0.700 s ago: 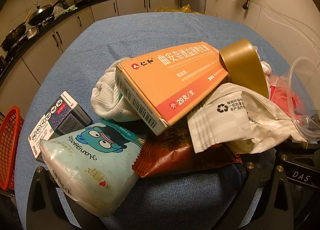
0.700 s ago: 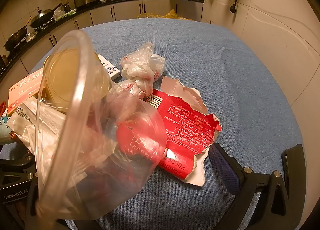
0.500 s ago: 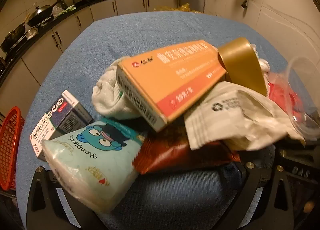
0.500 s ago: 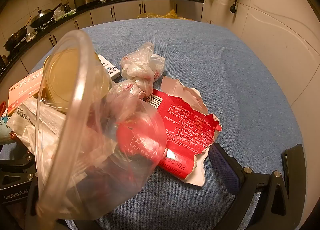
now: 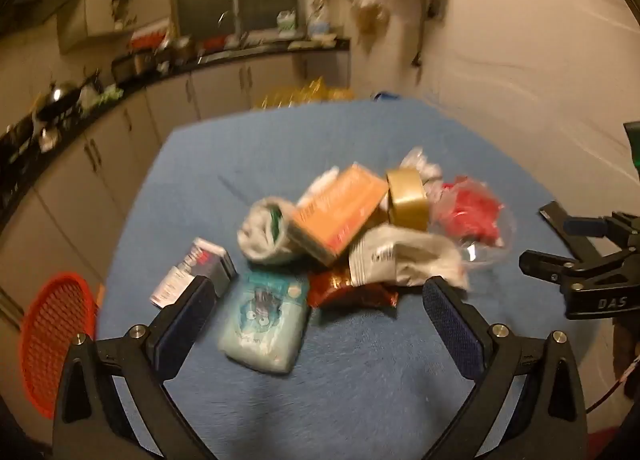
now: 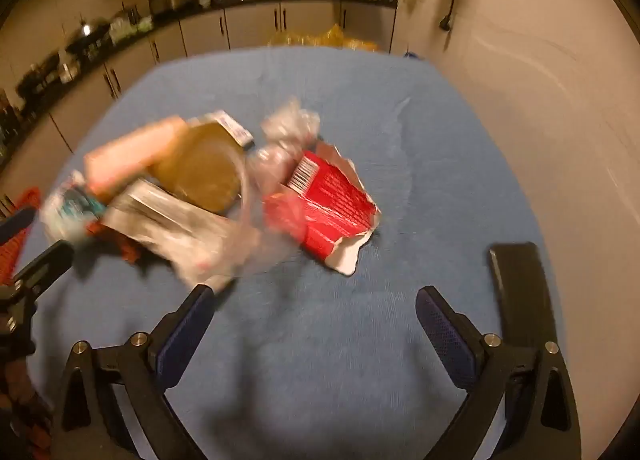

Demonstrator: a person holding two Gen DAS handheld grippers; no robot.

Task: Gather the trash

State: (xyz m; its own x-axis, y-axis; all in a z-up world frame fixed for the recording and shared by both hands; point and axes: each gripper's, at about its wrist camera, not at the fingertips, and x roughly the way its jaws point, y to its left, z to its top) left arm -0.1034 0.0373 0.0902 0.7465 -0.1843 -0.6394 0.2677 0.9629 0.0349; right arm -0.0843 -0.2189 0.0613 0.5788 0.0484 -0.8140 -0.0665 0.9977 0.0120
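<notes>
Kitchen counters [image 6: 192, 20] ring the blue-clothed table [image 5: 360, 388], and both claws hover above it, tipped downward. Left gripper [image 5: 320, 312] gapes wide, empty, just short of the trash pile [image 5: 352, 228], teal pouch [image 5: 264, 324] nearest. Right gripper [image 6: 316, 324] spread too, nothing between; red torn packet [image 6: 332, 200] lies ahead. Red basket [image 5: 52, 344] sits off the table's left edge.

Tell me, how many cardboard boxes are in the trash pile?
2 that I can see: an orange box on top of the pile, and a small dark box on the pile's left edge, on the blue cloth. More may be hidden underneath.
</notes>
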